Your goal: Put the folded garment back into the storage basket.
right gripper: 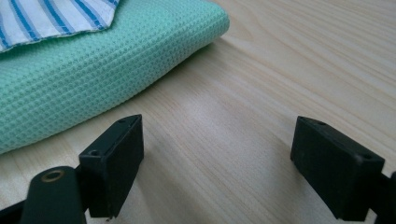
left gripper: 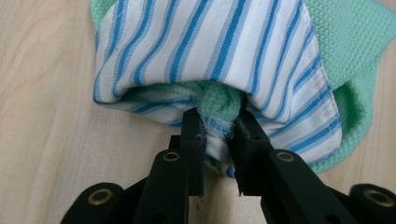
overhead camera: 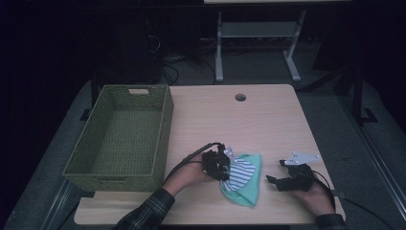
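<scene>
We have the left gripper (left gripper: 219,135) pinching a bunched fold of the green cloth (left gripper: 355,42) and the striped cloth (left gripper: 210,42) at their edge. The pile lies on the worktop (overhead camera: 268,120), toward five o'clock of the basket (overhead camera: 122,139). Our right gripper (right gripper: 217,158) stands spread and empty at the pile's three o'clock. Both cloths look soft, light and floppy; we'd grip gathered edges.
</scene>
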The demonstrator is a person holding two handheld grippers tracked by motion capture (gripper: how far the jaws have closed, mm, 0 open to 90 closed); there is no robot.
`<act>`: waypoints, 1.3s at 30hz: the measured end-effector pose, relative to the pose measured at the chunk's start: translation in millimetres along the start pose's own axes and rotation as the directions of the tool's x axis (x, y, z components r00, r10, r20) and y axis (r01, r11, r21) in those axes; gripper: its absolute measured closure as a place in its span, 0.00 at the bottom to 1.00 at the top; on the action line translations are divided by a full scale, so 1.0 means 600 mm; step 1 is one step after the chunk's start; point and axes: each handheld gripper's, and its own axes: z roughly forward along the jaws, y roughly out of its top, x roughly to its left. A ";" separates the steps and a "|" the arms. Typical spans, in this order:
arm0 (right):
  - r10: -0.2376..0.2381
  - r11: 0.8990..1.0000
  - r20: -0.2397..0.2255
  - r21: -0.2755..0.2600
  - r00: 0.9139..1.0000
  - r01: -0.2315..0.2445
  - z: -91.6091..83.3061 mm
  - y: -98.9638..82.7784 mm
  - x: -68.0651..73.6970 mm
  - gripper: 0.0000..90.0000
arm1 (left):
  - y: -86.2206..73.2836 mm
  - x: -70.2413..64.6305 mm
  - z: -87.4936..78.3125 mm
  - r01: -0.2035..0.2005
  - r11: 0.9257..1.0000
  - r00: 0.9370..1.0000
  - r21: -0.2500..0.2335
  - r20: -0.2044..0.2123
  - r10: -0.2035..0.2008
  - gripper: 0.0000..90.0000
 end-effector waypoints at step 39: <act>0.002 1.000 0.001 0.007 1.000 -0.002 0.001 0.001 0.000 0.15 | 0.008 0.027 -0.175 0.095 0.982 0.995 -0.161 -0.021 -0.099 0.86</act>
